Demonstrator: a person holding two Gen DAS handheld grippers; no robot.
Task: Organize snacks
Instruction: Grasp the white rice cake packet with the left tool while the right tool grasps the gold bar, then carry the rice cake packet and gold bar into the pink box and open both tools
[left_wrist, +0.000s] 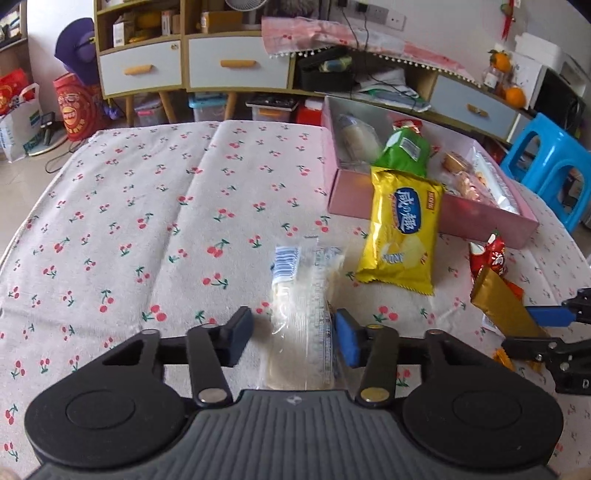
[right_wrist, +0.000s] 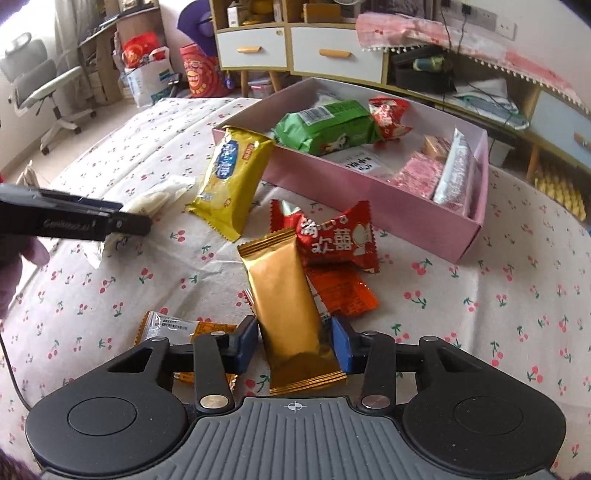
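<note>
A clear-wrapped pale snack (left_wrist: 301, 295) lies on the cherry-print cloth, and my left gripper (left_wrist: 293, 334) is shut on its near end. The right wrist view shows the same gripper (right_wrist: 125, 221) from the side with the pale snack (right_wrist: 155, 197) poking past its tips. My right gripper (right_wrist: 293, 339) is shut on a gold packet (right_wrist: 284, 295), whose far end rests on a red candy packet (right_wrist: 338, 236) and an orange one (right_wrist: 343, 291). A yellow packet (right_wrist: 232, 177) leans on the pink box (right_wrist: 369, 206), which holds a green packet (right_wrist: 325, 127) and several other snacks.
Another orange packet (right_wrist: 173, 326) lies under my right gripper's left finger. A blue stool (left_wrist: 546, 166) stands past the table's right edge. Cabinets with drawers (left_wrist: 236, 62) fill the back wall. An office chair (right_wrist: 37, 85) stands at far left. A person's hand (right_wrist: 22, 258) shows at the left edge.
</note>
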